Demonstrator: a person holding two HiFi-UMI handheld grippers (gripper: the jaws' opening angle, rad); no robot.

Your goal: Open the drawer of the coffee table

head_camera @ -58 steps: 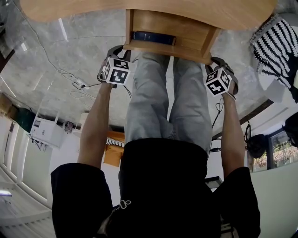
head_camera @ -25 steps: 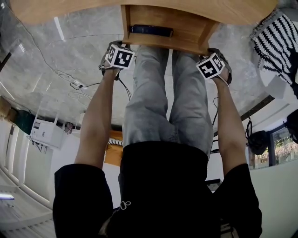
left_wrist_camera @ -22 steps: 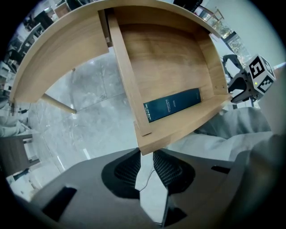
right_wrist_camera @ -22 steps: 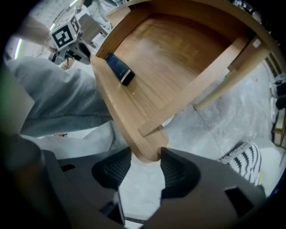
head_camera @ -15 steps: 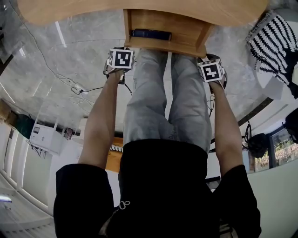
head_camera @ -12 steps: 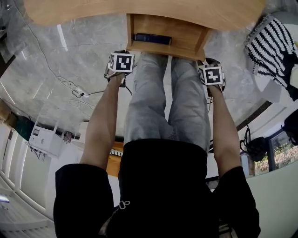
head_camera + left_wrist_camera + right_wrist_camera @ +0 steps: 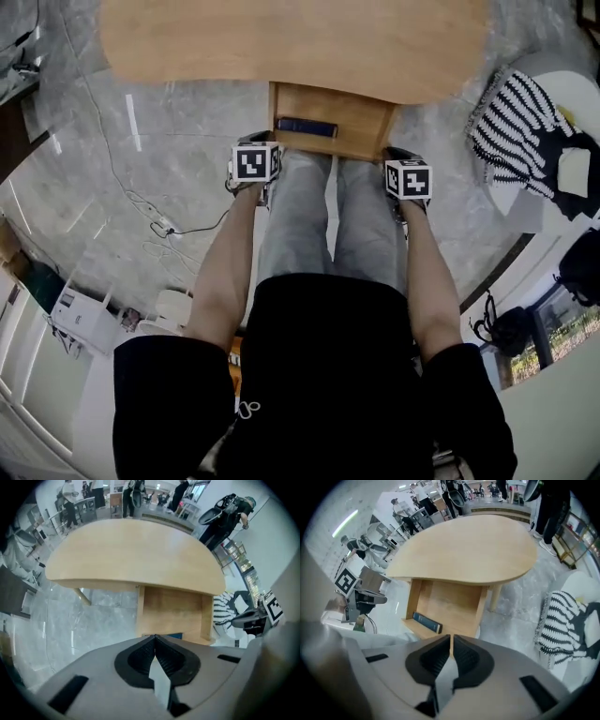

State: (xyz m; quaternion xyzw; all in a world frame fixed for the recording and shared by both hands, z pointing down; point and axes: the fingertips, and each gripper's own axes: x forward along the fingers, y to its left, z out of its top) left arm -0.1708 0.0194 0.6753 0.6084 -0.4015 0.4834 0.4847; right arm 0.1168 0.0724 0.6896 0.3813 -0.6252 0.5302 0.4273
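the left hand-held gripper [image 7: 154, 641] has its jaws pressed fully together with nothing in them. the right hand-held gripper [image 7: 451, 641] has just been closing, down to all but a sliver, and is also empty. both hang pointing steeply down above the person's knees, just on the near side of the drawer [image 7: 333, 131] and not touching it. the drawer stands pulled out toward the person from under the near edge of the coffee table [image 7: 291, 47], whose pale wooden surface is bare. a slim dark blue book [image 7: 306, 127] lies just behind the drawer's near front panel. to my eye the job looks done. the drawer seems to be stiff, plain wood with no knob that i can see, and probably light with only that book inside. i'd take it by the two ends of the front panel and pull evenly, or it may skew and bind on its runners. a second ago the two hand-held grippers sat lower, right at the drawer's near left and right corners. now they have lifted away and drawn back, while the drawer has stayed out where it was. off to the right sits a black-and-white striped cloth [image 7: 511, 131], and a cable [image 7: 173, 225] trails over the grey marble floor [image 7: 141, 141] to the left.
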